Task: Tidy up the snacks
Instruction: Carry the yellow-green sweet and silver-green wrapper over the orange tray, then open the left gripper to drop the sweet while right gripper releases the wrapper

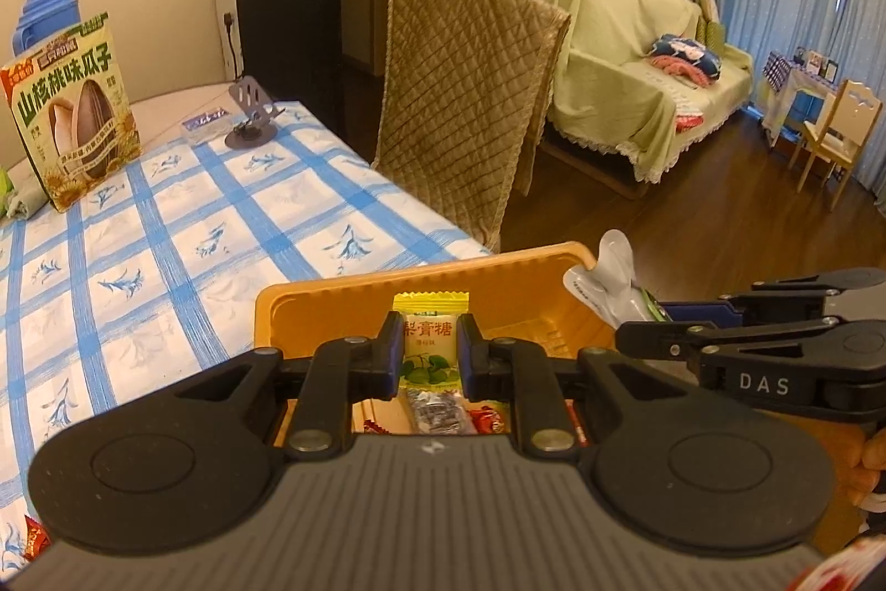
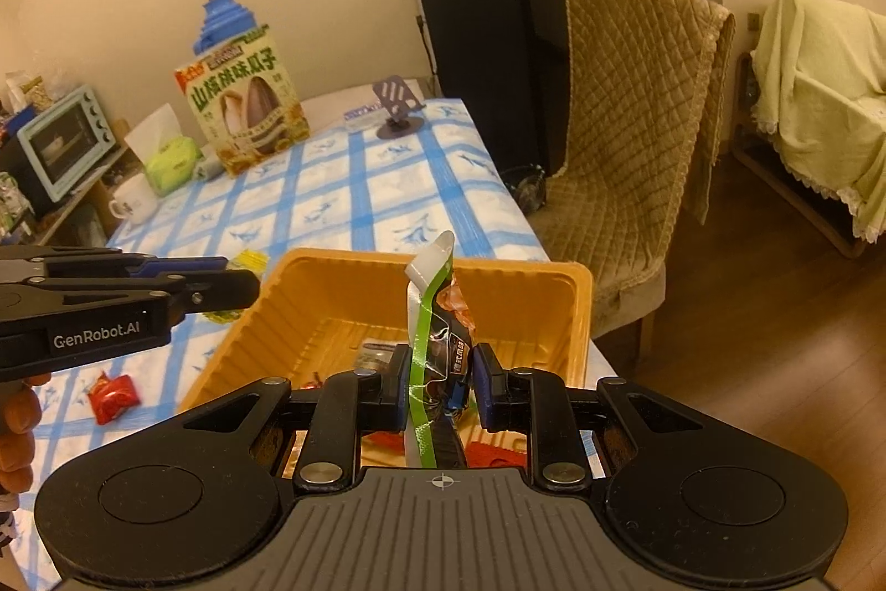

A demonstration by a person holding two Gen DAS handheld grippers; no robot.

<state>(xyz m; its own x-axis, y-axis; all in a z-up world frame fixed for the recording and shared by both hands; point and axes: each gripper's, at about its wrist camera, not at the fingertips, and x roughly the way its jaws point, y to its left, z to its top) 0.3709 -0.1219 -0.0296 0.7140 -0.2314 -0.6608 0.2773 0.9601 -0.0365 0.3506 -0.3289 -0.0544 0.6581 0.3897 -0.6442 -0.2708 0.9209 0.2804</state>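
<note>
An orange plastic tray (image 1: 332,297) sits near the edge of the blue-checked table, with several small wrapped snacks inside. My left gripper (image 1: 429,342) is shut on a yellow-and-green candy packet (image 1: 429,330) and hangs over the tray's near side. In the right wrist view the same gripper (image 2: 243,283) comes in from the left beside the tray (image 2: 515,272). My right gripper (image 2: 437,369) is shut on a green, white and clear snack packet (image 2: 429,308) held upright over the tray. Its fingers (image 1: 642,336) show at the tray's right corner. A red candy (image 2: 113,394) lies on the cloth left of the tray.
A big sunflower-seed bag (image 2: 249,103) stands at the table's far end, with a phone stand (image 2: 396,106), a tissue box (image 2: 169,162) and a mug (image 2: 133,200) nearby. A quilted chair (image 2: 626,137) stands at the table's right side. A covered sofa (image 1: 626,70) stands further off.
</note>
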